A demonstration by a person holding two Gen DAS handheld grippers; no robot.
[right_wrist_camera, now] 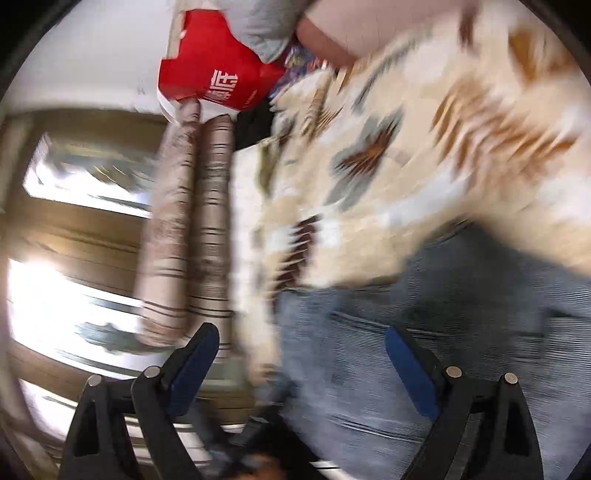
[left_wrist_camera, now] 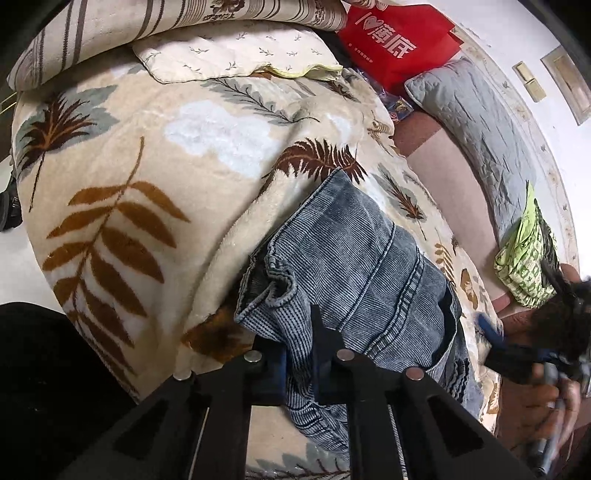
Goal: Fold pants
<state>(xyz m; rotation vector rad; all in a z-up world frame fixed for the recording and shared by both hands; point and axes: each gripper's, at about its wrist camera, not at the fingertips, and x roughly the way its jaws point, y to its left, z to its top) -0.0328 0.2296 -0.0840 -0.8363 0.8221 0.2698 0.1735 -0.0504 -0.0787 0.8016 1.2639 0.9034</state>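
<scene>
Blue-grey denim pants (left_wrist_camera: pixel 354 266) lie folded on a cream leaf-patterned blanket (left_wrist_camera: pixel 155 155) on a bed. My left gripper (left_wrist_camera: pixel 299 354) is shut on the near edge of the pants, with denim pinched between its black fingers. My right gripper (right_wrist_camera: pixel 301 354) is open and empty, its blue-padded fingers spread wide just above the pants (right_wrist_camera: pixel 424 332); that view is blurred by motion. The right gripper and the hand holding it also show at the right edge of the left wrist view (left_wrist_camera: pixel 517 354).
A red bag with white lettering (left_wrist_camera: pixel 395 40) lies at the far side, next to a grey quilted pillow (left_wrist_camera: pixel 476 122). A striped cushion (left_wrist_camera: pixel 122 26) and a small patterned pillow (left_wrist_camera: pixel 229 51) sit on the blanket's far end. A green cloth (left_wrist_camera: pixel 524 262) lies to the right.
</scene>
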